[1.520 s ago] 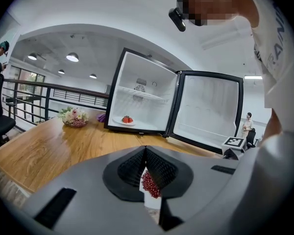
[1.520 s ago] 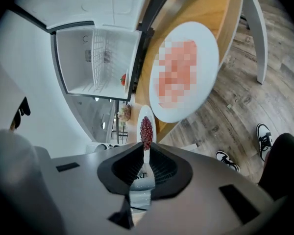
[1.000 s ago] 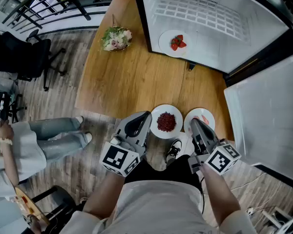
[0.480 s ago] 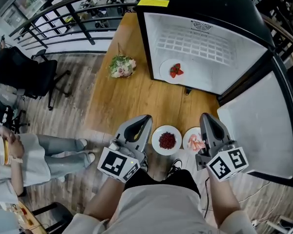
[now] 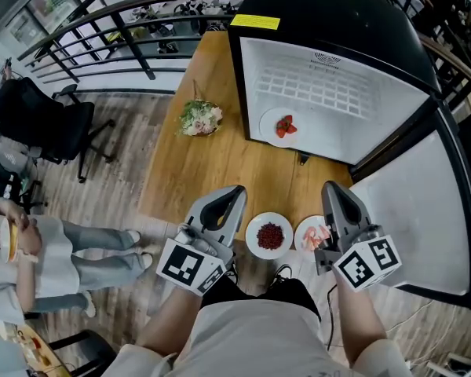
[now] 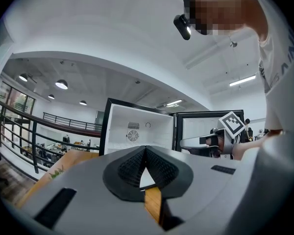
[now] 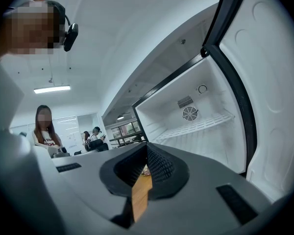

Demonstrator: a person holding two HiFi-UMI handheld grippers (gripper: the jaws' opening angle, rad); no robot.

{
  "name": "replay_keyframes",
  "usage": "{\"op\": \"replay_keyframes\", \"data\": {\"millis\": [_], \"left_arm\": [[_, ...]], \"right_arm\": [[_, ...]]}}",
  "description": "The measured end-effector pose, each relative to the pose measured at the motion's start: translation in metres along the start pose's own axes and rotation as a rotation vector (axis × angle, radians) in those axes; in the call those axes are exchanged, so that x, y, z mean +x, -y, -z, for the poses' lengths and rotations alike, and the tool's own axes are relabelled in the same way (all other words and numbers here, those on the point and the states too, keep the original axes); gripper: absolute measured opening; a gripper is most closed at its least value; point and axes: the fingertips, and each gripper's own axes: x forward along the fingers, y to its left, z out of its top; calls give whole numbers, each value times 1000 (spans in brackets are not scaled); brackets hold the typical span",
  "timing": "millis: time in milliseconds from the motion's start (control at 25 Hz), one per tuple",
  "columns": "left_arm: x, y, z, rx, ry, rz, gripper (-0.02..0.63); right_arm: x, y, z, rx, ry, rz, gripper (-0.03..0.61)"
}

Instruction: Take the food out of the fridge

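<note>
In the head view the right gripper covers the right part of the right plate at the table's near edge. The pink food on it, the dark red heap on the middle plate and the red food inside the fridge are too small to identify. The person beside the table is cut off by the left edge, and in its own view the left gripper blocks the table except one narrow strip of wood.
</note>
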Motion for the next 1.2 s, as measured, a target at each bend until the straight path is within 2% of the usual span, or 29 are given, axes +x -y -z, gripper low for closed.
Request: {"op": "replay_keyframes", "data": {"millis": [400, 600, 720, 920, 1200], "left_arm": [[-3, -4, 2, 8, -2, -8, 7], [-4, -8, 6, 0, -4, -14, 7], [-5, -12, 8, -7, -4, -16, 8], [-9, -27, 16, -26, -16, -32, 7], [-8, -54, 34, -58, -48, -46, 7]], "right_arm": [[4, 2, 3, 16, -16, 5, 18], [18, 6, 7, 65, -26, 2, 20], [36, 15, 16, 157, -52, 12, 21], [74, 52, 45, 353, -84, 125, 25], [121, 95, 92, 615, -113, 209, 75]]}}
